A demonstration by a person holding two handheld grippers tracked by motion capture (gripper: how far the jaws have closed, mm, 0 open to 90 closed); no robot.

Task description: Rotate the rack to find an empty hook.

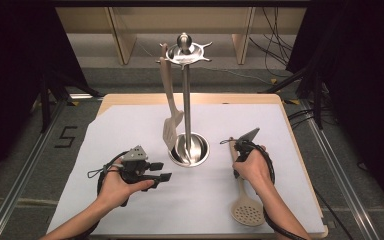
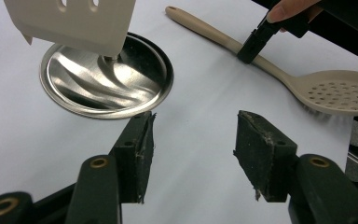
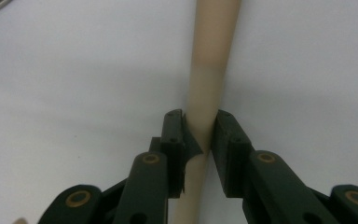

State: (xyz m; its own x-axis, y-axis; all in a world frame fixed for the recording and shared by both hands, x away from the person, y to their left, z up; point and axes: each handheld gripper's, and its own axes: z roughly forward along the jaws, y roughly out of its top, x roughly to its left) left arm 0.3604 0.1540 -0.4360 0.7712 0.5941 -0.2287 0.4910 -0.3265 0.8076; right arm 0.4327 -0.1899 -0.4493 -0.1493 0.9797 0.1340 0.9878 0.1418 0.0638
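A beige skimmer spoon [image 1: 247, 212] lies on the white sheet at the right, its perforated head toward the near edge. My right gripper [image 1: 236, 173] points down at its handle [image 3: 212, 56], and both pads press on it, so the gripper [image 3: 200, 140] is shut on the handle. From the left gripper view the spoon [image 2: 335, 91] lies flat with that black jaw on its handle. My left gripper [image 1: 165, 171] rests low at the left, open [image 2: 193, 149], nothing between its pads. A steel utensil stand [image 1: 187, 100] stands mid-table with a beige slotted turner [image 1: 170, 100] hanging from one hook.
The stand's round steel base [image 2: 107, 79] sits just ahead of the left gripper, with the turner's blade [image 2: 74, 18] hanging over it. The white sheet [image 1: 130, 125] covers most of the wooden table [image 1: 300, 150]. Floor rails and dark curtains flank both sides.
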